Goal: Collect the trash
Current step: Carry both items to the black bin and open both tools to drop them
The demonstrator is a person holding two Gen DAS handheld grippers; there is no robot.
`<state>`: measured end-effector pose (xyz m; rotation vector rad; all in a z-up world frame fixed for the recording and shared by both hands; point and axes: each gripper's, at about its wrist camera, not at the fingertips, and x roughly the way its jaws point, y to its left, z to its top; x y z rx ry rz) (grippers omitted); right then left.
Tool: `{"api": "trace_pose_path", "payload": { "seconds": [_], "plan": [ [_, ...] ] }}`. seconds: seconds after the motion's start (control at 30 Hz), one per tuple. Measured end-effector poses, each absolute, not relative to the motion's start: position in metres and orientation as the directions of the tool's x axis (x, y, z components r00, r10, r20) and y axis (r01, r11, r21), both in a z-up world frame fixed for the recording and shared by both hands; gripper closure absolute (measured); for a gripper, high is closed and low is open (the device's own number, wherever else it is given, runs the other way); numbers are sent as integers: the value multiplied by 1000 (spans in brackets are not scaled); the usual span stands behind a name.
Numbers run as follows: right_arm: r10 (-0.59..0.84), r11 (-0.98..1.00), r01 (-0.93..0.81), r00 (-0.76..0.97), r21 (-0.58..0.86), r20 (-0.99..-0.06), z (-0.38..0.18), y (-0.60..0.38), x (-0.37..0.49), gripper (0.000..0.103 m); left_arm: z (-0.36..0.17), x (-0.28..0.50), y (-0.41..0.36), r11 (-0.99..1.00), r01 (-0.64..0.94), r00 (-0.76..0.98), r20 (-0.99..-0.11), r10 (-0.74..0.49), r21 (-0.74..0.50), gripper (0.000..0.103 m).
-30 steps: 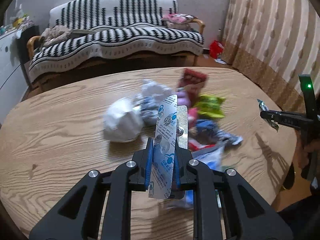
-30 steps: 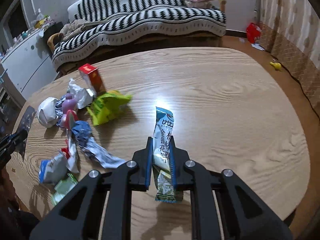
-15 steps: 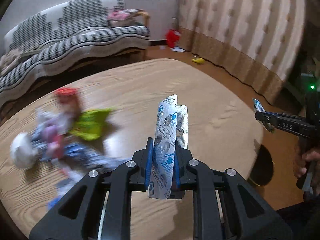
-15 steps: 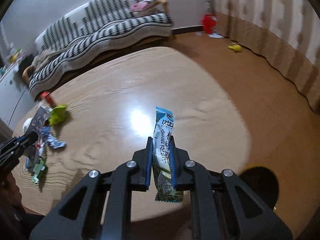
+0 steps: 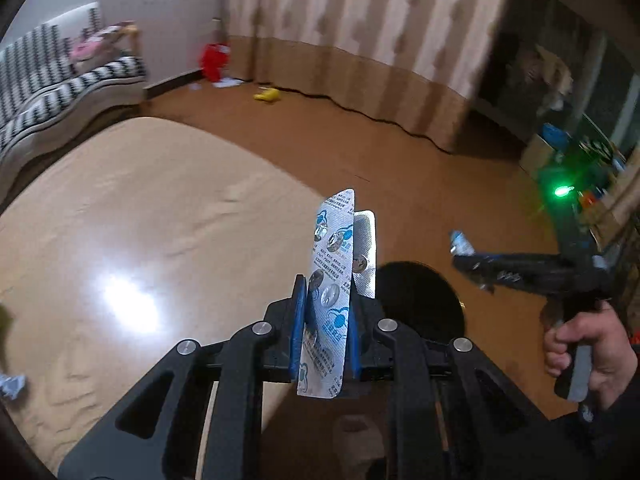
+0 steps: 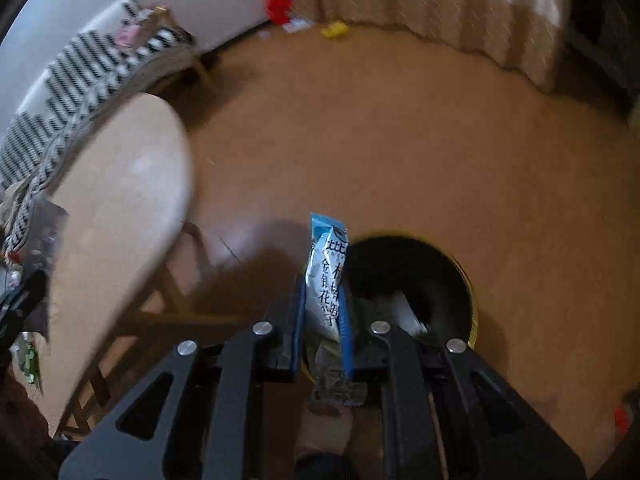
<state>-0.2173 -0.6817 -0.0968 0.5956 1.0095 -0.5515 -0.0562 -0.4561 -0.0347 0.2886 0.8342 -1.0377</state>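
Beside table (image 6: 120, 200), over bin (image 6: 420, 272): right gripper (image 6: 323, 320) pinching light, crinkly wrapper (image 6: 326, 264) mid-length; left gripper (image 5: 325, 336) pinching stiff, slippery pill sheet (image 5: 334, 256) low, both dangling.

A round wooden table (image 5: 120, 208) stands at the left, and far behind it is a sofa with a black-and-white striped cover (image 5: 60, 80). Striped curtains (image 5: 360, 12) hang along the far wall, with a red bag (image 5: 214, 60) and a small yellow object (image 5: 267, 95) on the brown floor (image 6: 400, 140) near them.

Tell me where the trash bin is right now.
The trash bin stands on the brown floor off the table's edge; in the right wrist view it sits just right of the snack wrapper in the right hand-held gripper.
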Motion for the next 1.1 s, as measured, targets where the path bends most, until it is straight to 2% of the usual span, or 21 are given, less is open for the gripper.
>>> {"api": "trace_pose_path", "payload": {
  "seconds": [0.2, 0.6, 0.63, 0.67, 0.7, 0.77, 1.1],
  "plan": [
    [-78, 648, 730, 347, 217, -935, -137, -714, -241, 88, -60, -85, -508, 418, 895, 166, -754, -636, -155, 86],
    [-88, 624, 744, 371, 239, -925, -130, -727, -247, 87, -85, -91, -549, 373, 913, 107, -781, -615, -168, 86],
    [-89, 620, 748, 368, 238, -925, -130, -729, -248, 84, -86, -90, -550, 371, 913, 105, -782, -615, -169, 86],
    [-89, 615, 752, 366, 238, -926, -131, -730, -249, 75, -87, -91, -551, 370, 913, 102, -783, -614, -171, 86],
    [-89, 608, 756, 369, 243, -925, -132, -730, -249, 57, -88, -91, -552, 369, 913, 97, -784, -613, -175, 86],
    [-102, 593, 766, 377, 248, -921, -130, -733, -250, 35, -91, -94, -556, 366, 913, 90, -786, -612, -180, 86],
    [-213, 488, 841, 375, 235, -902, -118, -753, -281, 34, -106, -107, -578, 338, 919, 43, -801, -597, -203, 86]
  ]
}}
